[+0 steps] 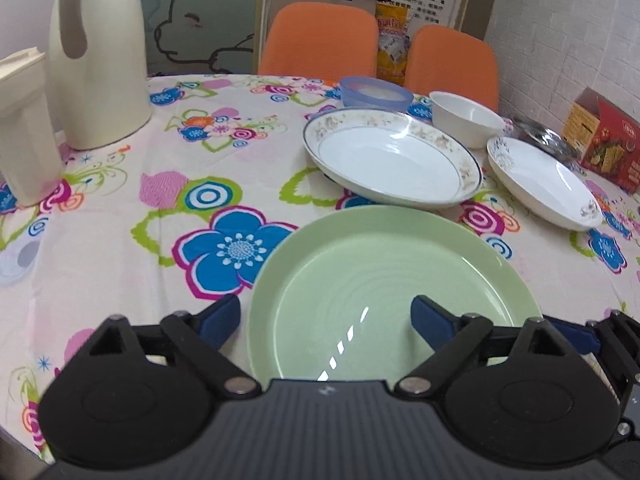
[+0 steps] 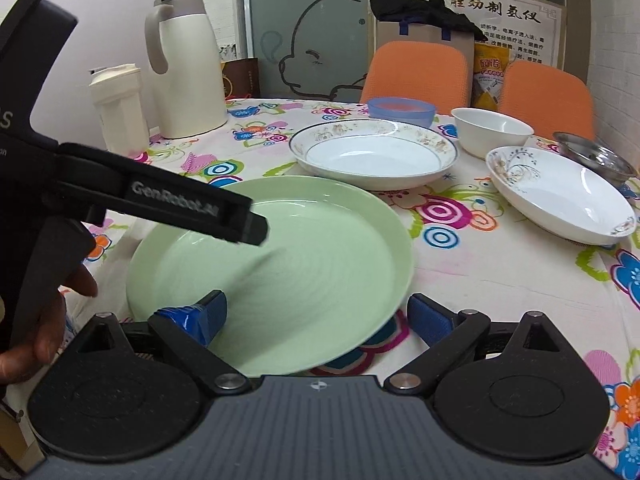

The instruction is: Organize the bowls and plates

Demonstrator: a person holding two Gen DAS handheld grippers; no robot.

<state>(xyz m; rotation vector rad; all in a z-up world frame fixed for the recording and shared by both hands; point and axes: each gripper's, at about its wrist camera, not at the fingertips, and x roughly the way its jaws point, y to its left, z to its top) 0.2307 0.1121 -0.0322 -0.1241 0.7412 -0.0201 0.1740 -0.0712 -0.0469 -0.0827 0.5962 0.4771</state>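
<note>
Both grippers spread wide at the green plate [image 1: 384,292], nothing grasped.

The green plate lies flat on the table [image 1: 120,216] directly ahead of and under both tools; it is round, with no long axis. The left gripper [image 1: 325,320] straddles its left rim, one finger outside, one over the well. The right gripper [image 2: 316,314] straddles its right rim and looks about equally near. Beyond it lie two white plates: a gold-rimmed plate [image 1: 394,158] just behind and a sprig plate [image 1: 544,182] further right. Count: three plates; three bowls, namely a blue bowl [image 1: 376,90], a white bowl [image 1: 466,118] and a steel bowl [image 1: 546,138].
</note>
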